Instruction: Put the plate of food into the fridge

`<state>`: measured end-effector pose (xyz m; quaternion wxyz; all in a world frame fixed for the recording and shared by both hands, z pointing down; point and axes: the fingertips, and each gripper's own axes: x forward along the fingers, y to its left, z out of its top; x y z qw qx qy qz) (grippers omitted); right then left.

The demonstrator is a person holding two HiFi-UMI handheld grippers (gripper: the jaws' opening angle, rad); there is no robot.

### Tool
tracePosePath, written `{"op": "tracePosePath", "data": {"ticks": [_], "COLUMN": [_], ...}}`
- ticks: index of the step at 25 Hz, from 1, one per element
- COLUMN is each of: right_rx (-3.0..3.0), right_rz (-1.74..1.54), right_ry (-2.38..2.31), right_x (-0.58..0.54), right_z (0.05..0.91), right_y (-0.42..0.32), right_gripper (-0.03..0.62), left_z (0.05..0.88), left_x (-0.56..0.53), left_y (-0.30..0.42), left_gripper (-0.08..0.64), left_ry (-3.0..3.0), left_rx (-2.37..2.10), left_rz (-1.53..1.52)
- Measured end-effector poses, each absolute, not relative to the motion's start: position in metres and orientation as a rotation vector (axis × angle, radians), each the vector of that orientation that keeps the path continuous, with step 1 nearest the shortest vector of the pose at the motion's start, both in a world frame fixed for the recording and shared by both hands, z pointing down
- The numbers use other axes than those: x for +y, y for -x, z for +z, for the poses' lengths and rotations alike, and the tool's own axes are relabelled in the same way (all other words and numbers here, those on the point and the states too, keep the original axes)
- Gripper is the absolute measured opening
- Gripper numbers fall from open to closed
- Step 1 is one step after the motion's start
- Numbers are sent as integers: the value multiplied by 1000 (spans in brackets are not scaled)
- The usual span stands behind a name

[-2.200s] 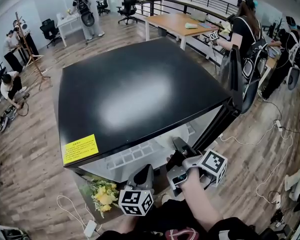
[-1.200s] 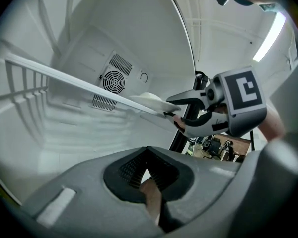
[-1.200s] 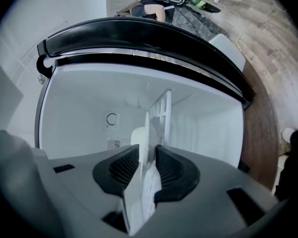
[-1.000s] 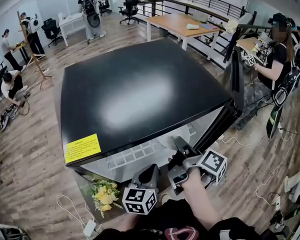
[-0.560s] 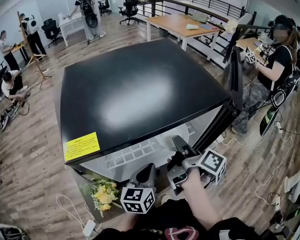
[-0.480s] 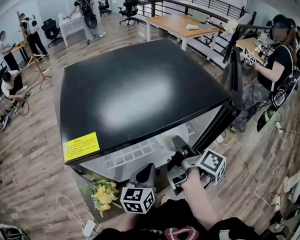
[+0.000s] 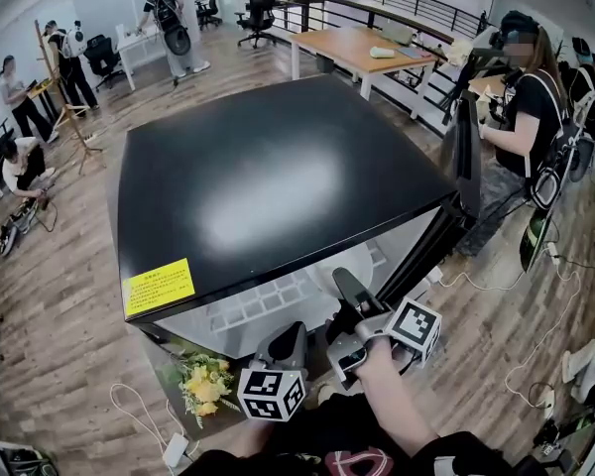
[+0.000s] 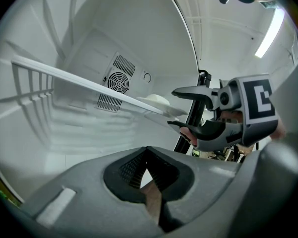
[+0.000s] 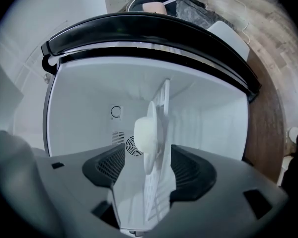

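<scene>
Fridge door open; white plate of food sits on the glass shelf inside, near its front edge. Right gripper level at the shelf front, jaws just been opening and now wide apart; plate rim and shelf edge lie between them, pads not pressing. Left gripper lower down, jaws together, nothing in them. Placing looks basically done; left: back the right gripper out, probably shut the door.
</scene>
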<state>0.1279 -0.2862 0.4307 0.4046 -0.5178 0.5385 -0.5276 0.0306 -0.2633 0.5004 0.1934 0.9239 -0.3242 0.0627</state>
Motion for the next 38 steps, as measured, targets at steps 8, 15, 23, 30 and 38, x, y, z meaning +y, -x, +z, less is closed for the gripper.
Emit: {"op": "tracePosePath", "data": {"ticks": [8,15,23,30,38], "right_rx": [1479,1549,1696,1763,1835], "right_rz": [-1236,-1194,-1109,-989,-959], "right_ry": [1393,1405,1450,1616,1791], "right_x": [-275,-256,-235,-214,-187], "right_z": [426,419,421,429,462], "right_y": [-143,-130,-123,-132,-122], "right_gripper": [324,331,331,296,264], "left_z": [501,491,489,480,484], "left_x": [-266,-263,-250,-237,-219], "left_y": [-40,-24,-26,-29,-30], "left_gripper": [6,6,6,6,6], "left_ry": [-2597,-2603,-2611,-2649,-2649], "left_rx": [-932,-946,-934,-927,-898], "left_rz": [185,175,166,162,162]}}
